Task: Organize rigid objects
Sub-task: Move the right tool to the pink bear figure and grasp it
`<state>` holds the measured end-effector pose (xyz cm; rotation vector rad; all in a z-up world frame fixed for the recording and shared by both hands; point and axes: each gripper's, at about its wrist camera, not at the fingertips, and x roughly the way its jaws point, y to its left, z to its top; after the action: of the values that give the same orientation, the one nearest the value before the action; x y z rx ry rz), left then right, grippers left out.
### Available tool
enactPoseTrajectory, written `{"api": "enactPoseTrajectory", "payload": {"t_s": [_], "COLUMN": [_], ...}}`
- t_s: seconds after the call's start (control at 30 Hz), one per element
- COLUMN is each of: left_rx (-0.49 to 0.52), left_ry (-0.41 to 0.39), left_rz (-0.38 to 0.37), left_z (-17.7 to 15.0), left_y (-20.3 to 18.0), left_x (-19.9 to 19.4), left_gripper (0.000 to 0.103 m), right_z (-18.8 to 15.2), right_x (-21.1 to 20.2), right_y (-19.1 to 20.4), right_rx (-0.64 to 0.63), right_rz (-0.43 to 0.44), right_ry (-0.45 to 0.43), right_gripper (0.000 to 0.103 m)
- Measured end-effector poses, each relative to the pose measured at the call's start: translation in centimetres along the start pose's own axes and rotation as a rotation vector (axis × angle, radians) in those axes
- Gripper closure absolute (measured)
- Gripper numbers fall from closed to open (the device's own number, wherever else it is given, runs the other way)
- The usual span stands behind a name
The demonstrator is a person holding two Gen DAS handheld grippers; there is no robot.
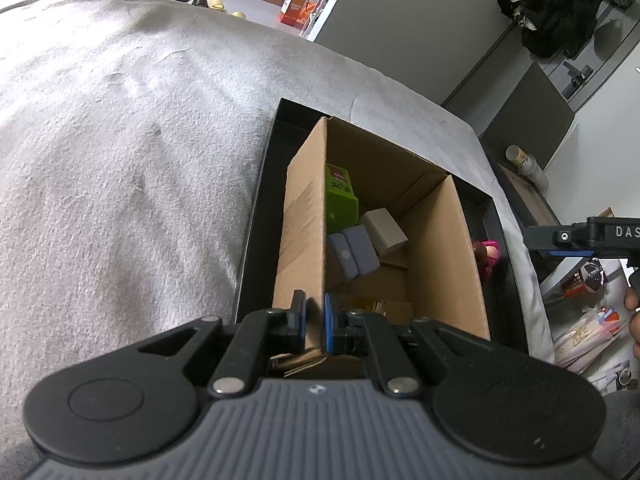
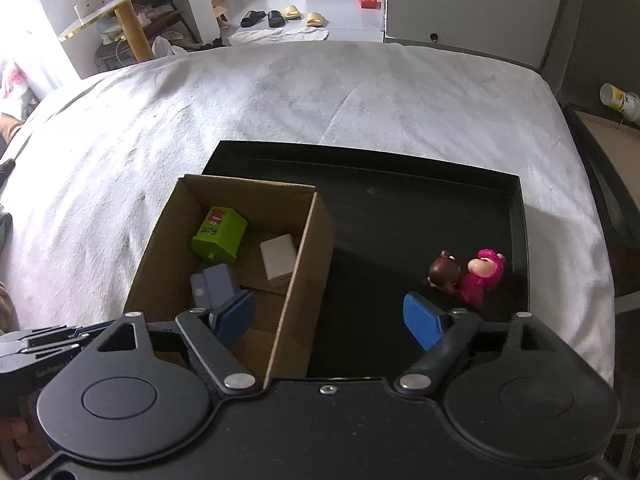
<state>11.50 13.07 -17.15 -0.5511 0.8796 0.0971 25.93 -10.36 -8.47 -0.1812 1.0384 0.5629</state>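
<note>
- Your cardboard box point(image 2: 236, 276) stands open-topped in the near left part of the black tray point(image 2: 400, 216), which lies on the white cloth point(image 2: 280, 96) of the bed.
- Inside the box you have a green carton point(image 2: 219, 235) toward the far left corner, a white block point(image 2: 279, 261) against the right wall, and two grey-blue pieces point(image 2: 212, 286) side by side nearer you.
- Two figures stay outside the box, on the tray floor close to its right rim: a brown one point(image 2: 443, 273) touching a pink one point(image 2: 482, 277) on its right.
- The tray floor between the box's right wall and the figures is bare, so you have open room there; behind the tray the cloth runs clear to the bed's far edge.
- Your left gripper point(image 1: 315, 322) is clamped on the box's near left wall, the cardboard edge pinched between its blue pads, and it angles down over that corner.
- Your right gripper point(image 2: 330, 320) hangs over the box's right wall with nothing between its fingers: the left pad point(image 2: 236, 318) sits above the box interior, the right pad point(image 2: 422, 320) above the tray just short of the figures. Its jaws stand wide apart.
- In the left wrist view your right gripper's side shows at the right edge, beyond the tray's rim, with fingers of your hand point(image 1: 633, 312) below it.
</note>
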Motion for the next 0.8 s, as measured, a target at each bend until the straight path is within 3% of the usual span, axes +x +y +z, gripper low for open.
{"api": "enactPoseTrajectory", "payload": {"t_s": [0.43,0.67,0.8], "left_rx": [0.009,0.016,0.024], "left_ry": [0.005,0.008,0.007], "left_rz": [0.023,0.033,0.039], "left_z": [0.1,0.1,0.1], "left_y": [-0.4,-0.5,-0.7], "left_x": [0.1,0.2,0.2], "left_gripper": [0.095,0.095,0.095], "right_z": [-0.4,-0.8,-1.4], "right_x": [0.0,1.1,2.8], "right_y": [-4.9,-8.8,-11.2], "right_rx": [0.079,0.196,0.301], "right_rz": [0.05,0.104,0.187], "right_ry": [0.012,0.017,-0.006], "right_gripper": [0.017,0.017,0.017]}}
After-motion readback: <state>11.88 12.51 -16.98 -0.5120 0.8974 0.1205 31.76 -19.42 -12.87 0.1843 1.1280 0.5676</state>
